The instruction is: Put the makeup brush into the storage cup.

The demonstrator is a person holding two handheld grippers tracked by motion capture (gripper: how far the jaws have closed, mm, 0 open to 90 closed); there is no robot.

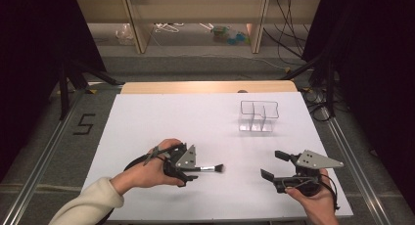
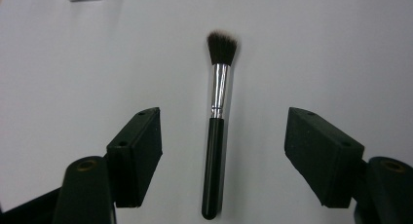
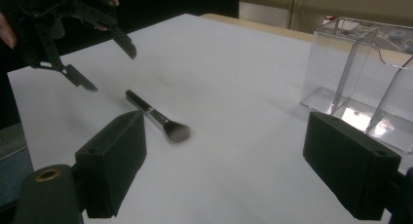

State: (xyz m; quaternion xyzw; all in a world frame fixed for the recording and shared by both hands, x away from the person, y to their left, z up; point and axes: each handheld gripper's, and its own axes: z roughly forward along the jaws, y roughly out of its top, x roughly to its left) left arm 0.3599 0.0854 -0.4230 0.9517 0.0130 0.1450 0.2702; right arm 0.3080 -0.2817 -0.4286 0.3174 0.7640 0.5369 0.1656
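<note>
White paper covers the table [image 1: 147, 127], and on it lies a makeup brush [image 1: 209, 168], flat, its black handle toward the person's left hand and its dark bristles toward the middle of the sheet. Left gripper [image 1: 188, 173]: held low over the handle end, jaws spread wide on either side of the brush and touching nothing. In the left gripper view the brush [image 2: 216, 131] runs straight up the gap between the two black jaws, handle nearest, silver ferrule beyond, bristles farthest. Right gripper [image 1: 276, 168]: held near the front right of the sheet, well apart from the brush, jaws likewise spread and empty. In the right gripper view the brush [image 3: 158, 118] lies ahead to the left, with the left gripper [image 3: 90, 58] hanging above its handle end. Clear acrylic organizer [image 1: 258, 115]: stands upright toward the far right of the sheet, divided into compartments that look empty; a likely destination for the brush, seen close in the right gripper view [image 3: 360, 83].

The step in hand appears to be the pick-up of the brush by the left gripper. To do it well, the jaws should come down until their tips nearly meet the paper, stay centred on the handle, and close across the black part below the ferrule, not on the slick metal or the soft bristles. A round handle may roll or squirt sideways if one jaw arrives first, so both should meet it squarely and together.
</note>
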